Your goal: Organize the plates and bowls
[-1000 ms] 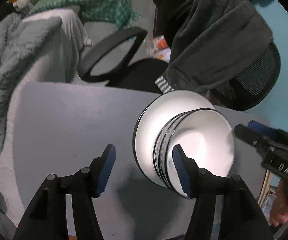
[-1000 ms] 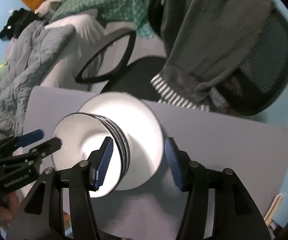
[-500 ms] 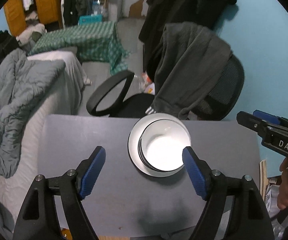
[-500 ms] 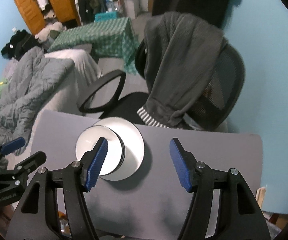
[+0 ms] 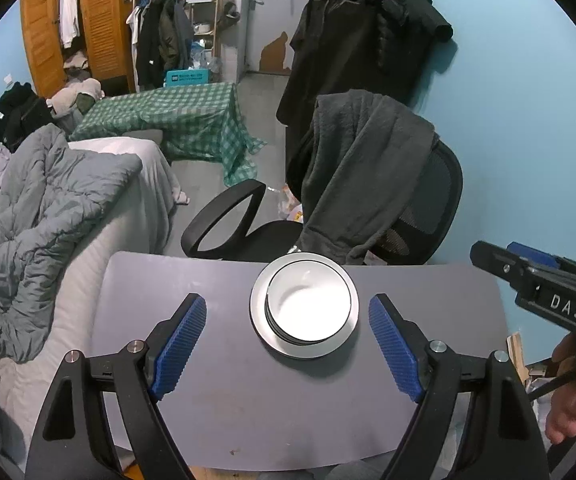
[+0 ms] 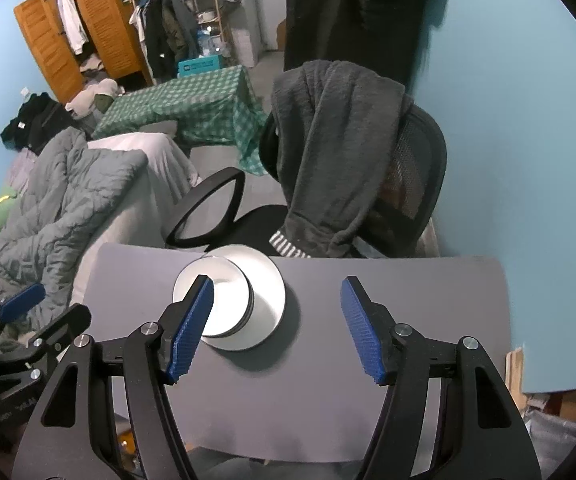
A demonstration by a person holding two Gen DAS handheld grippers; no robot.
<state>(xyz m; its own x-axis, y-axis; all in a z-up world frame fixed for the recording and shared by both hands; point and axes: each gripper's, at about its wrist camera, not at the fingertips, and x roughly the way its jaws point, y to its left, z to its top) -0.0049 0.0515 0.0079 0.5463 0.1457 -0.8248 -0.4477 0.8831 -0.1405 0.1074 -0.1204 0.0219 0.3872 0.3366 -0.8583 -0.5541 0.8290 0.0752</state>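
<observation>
Left gripper: jaws spread wide and they have just been opening further, with nothing between the blue pads; it hangs clear above the table.
Right gripper: jaws apart, empty, nothing gripped; its near pad only overlaps the bowl's edge in its own view, and it too is held up off the table.
Bowls: white, dark-rimmed, nested in a short stack, sitting upright inside the plate; how many are in the stack is hard to tell, perhaps two or three going by the rim lines.
Plate: white, flat on the table, under the bowls, toward the table's far edge.
Table: grey top, bare around the plate.
Person's hand: seen at the right edge of the left view, wrapped on the handle of the right gripper.
Office chair: black mesh back, just beyond the table's far edge, a dark grey garment draped over it.
Bed: off to the left, grey quilt rumpled on top.
</observation>
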